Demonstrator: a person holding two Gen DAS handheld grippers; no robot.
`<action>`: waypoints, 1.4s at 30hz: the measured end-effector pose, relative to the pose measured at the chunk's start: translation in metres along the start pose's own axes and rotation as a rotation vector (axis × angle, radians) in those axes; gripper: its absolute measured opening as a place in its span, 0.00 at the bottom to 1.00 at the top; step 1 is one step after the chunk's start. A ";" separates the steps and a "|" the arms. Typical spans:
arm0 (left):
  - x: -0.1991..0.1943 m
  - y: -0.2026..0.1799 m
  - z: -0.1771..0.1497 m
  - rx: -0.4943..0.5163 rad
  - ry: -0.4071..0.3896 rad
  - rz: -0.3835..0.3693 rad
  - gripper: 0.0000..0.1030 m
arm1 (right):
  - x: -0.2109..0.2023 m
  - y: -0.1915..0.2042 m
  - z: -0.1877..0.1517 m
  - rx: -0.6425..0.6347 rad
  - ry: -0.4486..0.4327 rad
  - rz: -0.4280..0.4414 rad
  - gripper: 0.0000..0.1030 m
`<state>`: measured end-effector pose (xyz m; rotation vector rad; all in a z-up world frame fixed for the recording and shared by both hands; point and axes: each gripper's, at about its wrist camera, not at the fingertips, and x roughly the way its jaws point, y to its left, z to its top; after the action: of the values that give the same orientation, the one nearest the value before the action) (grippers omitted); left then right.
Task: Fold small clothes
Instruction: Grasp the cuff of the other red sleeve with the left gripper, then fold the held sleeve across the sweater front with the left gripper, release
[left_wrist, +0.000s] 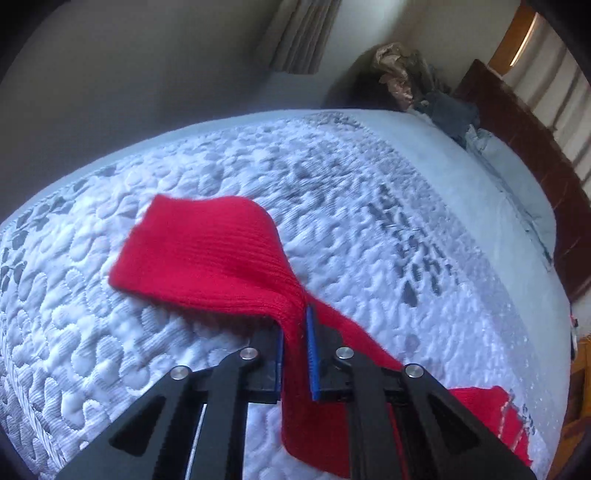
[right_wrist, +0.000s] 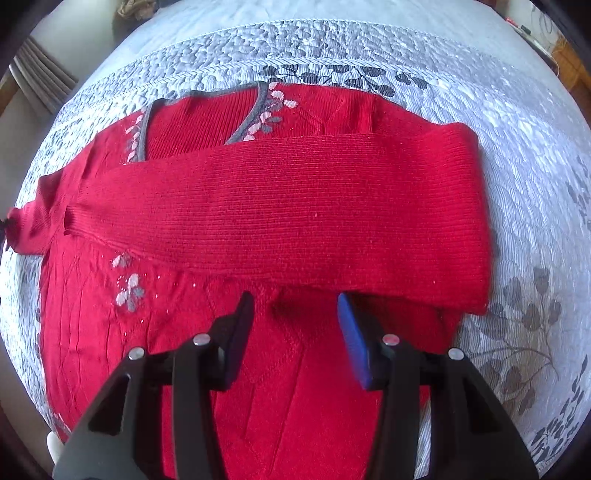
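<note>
Two grippers were in use, one per view. On the left gripper (left_wrist: 295, 325) the jaws were clamped on a bunched fold of the one red sweater (right_wrist: 280, 206), pinching its left sleeve (left_wrist: 207, 254) between the blue pads (left_wrist: 312, 354); the sleeve's wide cuff end draped forward onto the quilted bed cover (left_wrist: 110, 350). On the right gripper (right_wrist: 295, 306) the jaws stood apart, holding nothing, poised just above the sweater's body.

That sweater lay flat on the bed, with one sleeve (right_wrist: 295, 210) folded across the chest. Its grey-trimmed neckline (right_wrist: 258, 110) and two patches of pale flower stitching showed around the sleeve. Whether the right fingers touched the knit could not be told.

In the left view the sweater's body was mostly cut off at the lower right edge. A pile of dark clothes (left_wrist: 443, 107) sat at the far end of the bed, blurred, beside one brown headboard (left_wrist: 517, 147). One curtain (left_wrist: 299, 33) hung beyond the bed.
</note>
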<state>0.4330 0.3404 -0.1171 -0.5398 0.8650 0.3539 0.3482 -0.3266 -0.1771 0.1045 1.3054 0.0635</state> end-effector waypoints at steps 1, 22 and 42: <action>-0.011 -0.013 -0.001 0.030 -0.025 -0.031 0.10 | -0.002 -0.001 -0.001 0.001 -0.004 0.006 0.46; -0.096 -0.293 -0.177 0.525 0.017 -0.451 0.10 | -0.051 -0.024 -0.043 -0.014 -0.102 0.021 0.47; -0.078 -0.326 -0.306 0.735 0.322 -0.491 0.72 | -0.041 -0.042 -0.059 0.019 -0.055 0.058 0.49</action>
<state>0.3595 -0.1080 -0.1186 -0.1039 1.0578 -0.5050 0.2798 -0.3708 -0.1574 0.1596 1.2480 0.0970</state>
